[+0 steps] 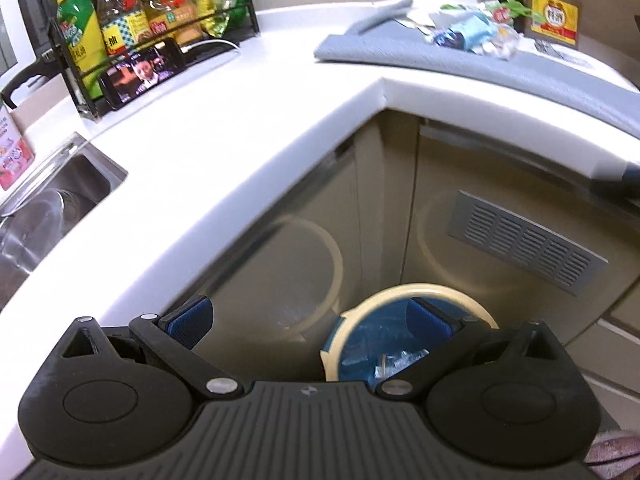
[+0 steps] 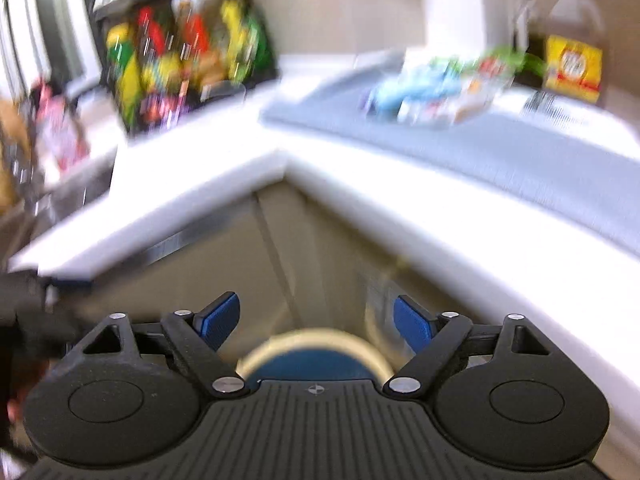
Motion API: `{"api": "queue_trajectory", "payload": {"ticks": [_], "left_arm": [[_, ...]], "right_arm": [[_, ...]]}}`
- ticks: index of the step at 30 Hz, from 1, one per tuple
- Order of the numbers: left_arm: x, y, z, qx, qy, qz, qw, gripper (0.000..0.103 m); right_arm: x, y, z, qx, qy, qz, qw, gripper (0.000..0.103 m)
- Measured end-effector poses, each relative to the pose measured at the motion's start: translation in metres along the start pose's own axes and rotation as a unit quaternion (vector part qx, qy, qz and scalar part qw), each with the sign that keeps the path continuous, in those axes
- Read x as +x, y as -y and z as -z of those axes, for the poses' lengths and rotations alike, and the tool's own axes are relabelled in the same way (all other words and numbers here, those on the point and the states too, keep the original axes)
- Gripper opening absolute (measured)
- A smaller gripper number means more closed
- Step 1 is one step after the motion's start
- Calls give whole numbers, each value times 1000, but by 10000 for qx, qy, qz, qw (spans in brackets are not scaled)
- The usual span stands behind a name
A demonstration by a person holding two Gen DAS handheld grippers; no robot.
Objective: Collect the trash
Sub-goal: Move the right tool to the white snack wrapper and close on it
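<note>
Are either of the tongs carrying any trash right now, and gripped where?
Nothing is held. The left tongs and right tongs both stand open and empty above the bin; trash remains on the counter mat.

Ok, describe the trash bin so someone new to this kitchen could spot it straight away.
Find the inner corner of the white counter. On the floor below it, against the beige cabinet doors, stands the trash bin: round, cream rim, blue liner, the only container down there.
</note>
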State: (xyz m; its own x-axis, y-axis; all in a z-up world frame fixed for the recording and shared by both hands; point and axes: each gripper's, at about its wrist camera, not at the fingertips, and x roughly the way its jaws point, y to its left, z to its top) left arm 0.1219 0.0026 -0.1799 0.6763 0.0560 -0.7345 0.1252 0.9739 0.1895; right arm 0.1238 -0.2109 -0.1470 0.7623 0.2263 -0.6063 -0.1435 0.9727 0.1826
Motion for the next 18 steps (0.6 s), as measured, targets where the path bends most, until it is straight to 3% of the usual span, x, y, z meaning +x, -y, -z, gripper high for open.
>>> {"api": "queue_trajectory", "payload": {"ticks": [4, 8, 12, 16, 18], "left_arm": [[-1, -8, -13, 13, 68, -95, 9999, 103], [-1, -15, -22, -112, 26, -58, 9999, 103], [0, -17, -25, -101, -14, -107, 9999, 103], [2, -18, -25, -49, -54, -196, 9998, 103], [4, -20, -25, -50, -90, -242, 9997, 103]], "right_arm": [[5, 24, -44, 282, 683, 347, 9967, 92], [36, 63, -92, 899, 1055, 683, 9880, 92], [86, 98, -132, 1184, 975, 1130, 9817, 92], [130, 116, -146, 1261, 678, 1396, 9798, 90], [148, 124, -147, 1417, 487, 1339, 9796, 74]]}}
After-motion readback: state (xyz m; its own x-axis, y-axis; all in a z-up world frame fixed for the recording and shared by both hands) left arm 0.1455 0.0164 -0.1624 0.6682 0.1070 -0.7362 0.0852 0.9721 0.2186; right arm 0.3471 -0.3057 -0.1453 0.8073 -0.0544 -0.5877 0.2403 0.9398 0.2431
